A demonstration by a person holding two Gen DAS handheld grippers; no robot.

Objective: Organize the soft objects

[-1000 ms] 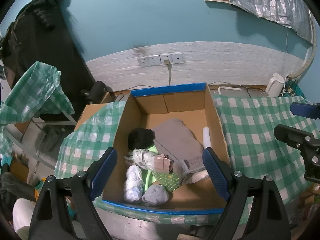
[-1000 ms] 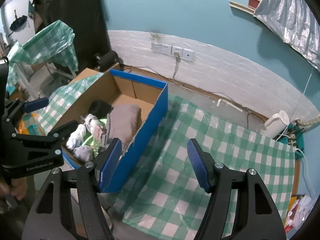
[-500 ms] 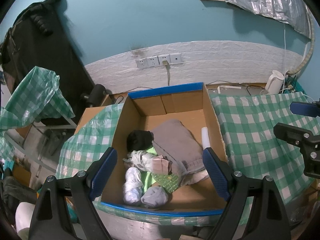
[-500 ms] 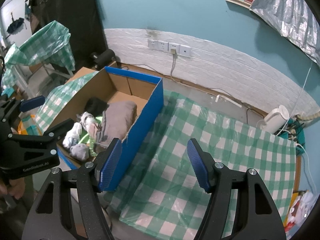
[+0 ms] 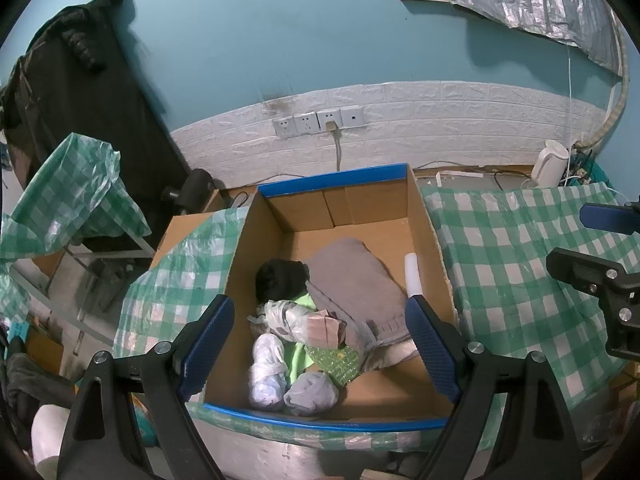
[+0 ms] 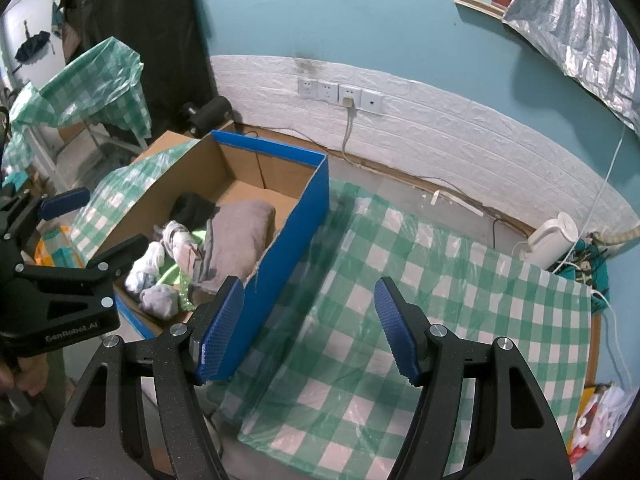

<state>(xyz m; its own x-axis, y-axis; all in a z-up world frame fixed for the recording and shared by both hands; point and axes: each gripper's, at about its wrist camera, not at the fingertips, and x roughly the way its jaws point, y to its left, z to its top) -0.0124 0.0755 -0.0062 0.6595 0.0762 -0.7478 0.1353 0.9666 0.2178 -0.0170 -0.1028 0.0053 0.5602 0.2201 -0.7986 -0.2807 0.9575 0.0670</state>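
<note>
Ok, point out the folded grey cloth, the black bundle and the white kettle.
folded grey cloth (image 5: 352,280): left wrist view, its top face.
black bundle (image 5: 280,278): left wrist view, its middle.
white kettle (image 6: 554,240): right wrist view, its body.

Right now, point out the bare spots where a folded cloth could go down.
The green checked tablecloth right of the cardboard box is bare up to the white kettle. Inside the box, the floor behind the grey folded garment is free. The near left part is crowded with sock bundles and a black cloth.
</note>
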